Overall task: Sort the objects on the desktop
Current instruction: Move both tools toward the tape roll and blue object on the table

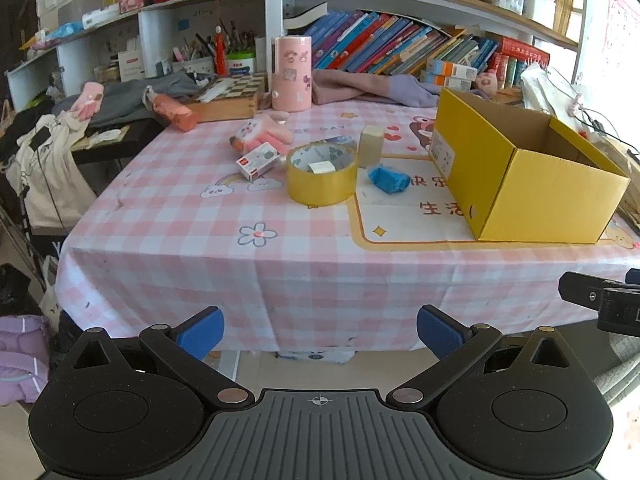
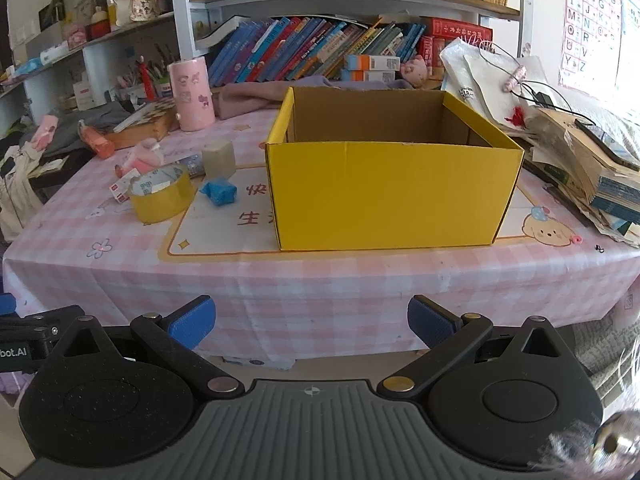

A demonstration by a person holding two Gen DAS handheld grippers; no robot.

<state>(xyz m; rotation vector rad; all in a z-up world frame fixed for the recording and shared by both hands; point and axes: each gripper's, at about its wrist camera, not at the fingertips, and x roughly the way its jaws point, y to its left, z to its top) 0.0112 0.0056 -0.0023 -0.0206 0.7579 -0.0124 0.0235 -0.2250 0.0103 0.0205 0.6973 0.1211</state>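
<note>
While both the left gripper (image 1: 320, 332) and right gripper (image 2: 311, 322) are held spread and empty short of the table, nothing is yet sorted — the tape roll (image 1: 322, 174) must be reached first, then the yellow box (image 2: 394, 196).

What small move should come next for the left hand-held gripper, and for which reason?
Probably move the left hand-held gripper forward over the table edge toward the yellow tape roll. Both grippers are open, hold nothing and sit short of the table; the yellow box looks empty, and the roll lies nearest.

Bright daylight from right, glare there; fisheye-bent edges, mild blur.
</note>
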